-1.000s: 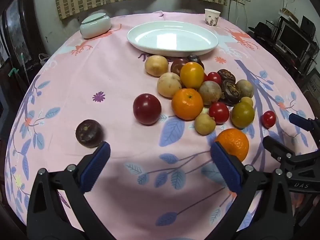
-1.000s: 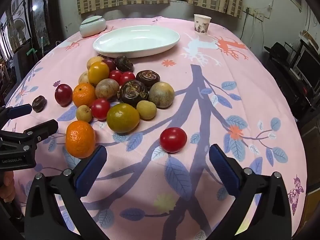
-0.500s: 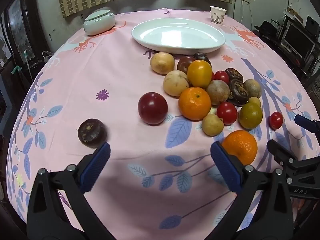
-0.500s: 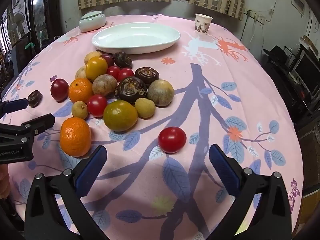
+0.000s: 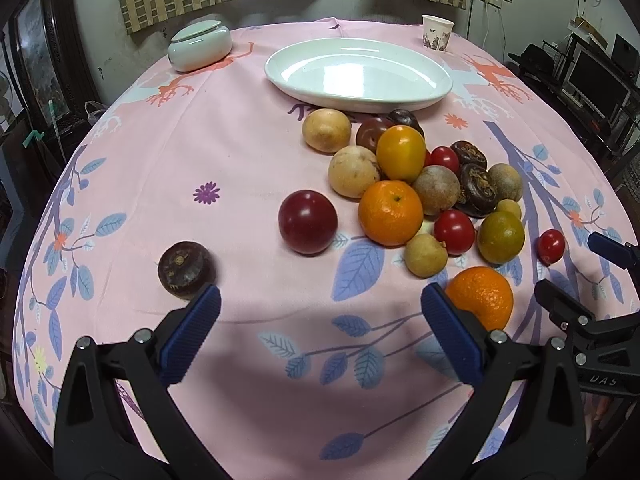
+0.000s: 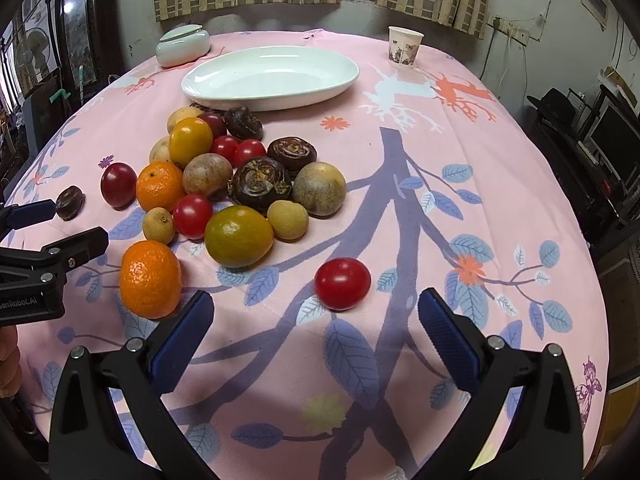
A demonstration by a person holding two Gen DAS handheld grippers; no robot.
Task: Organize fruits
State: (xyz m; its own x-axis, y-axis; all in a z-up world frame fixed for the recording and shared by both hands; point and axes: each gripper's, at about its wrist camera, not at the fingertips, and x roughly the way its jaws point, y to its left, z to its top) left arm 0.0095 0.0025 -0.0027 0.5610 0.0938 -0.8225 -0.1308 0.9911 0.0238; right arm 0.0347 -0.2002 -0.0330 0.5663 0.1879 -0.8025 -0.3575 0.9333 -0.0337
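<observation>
The left hand-held gripper hangs over the near edge of the tabletop with its blue pads spread wide and nothing between them; the right hand-held gripper is likewise wide apart and empty, low over the pink leaf-printed cloth. The fruits lie loose on the cloth, none of them on the white oval plate, which sits bare just beyond the heap. The main pile is a tight cluster of oranges, small red tomatoes, tan round fruits and dark ridged ones, most touching a neighbour; a green-yellow citrus rests at its near edge. A lone orange lies apart from the pile, just beside the right hand-held gripper's left pad; in the left wrist view the same orange sits partly behind that gripper's right pad. A single red tomato lies by itself ahead of the right hand-held gripper, roughly between its pads. A dark red plum stands just left of the pile; a dark brown fruit lies well apart to the left, near the left pad. A lidded pale-green jar and a paper cup stand at the far edge.
</observation>
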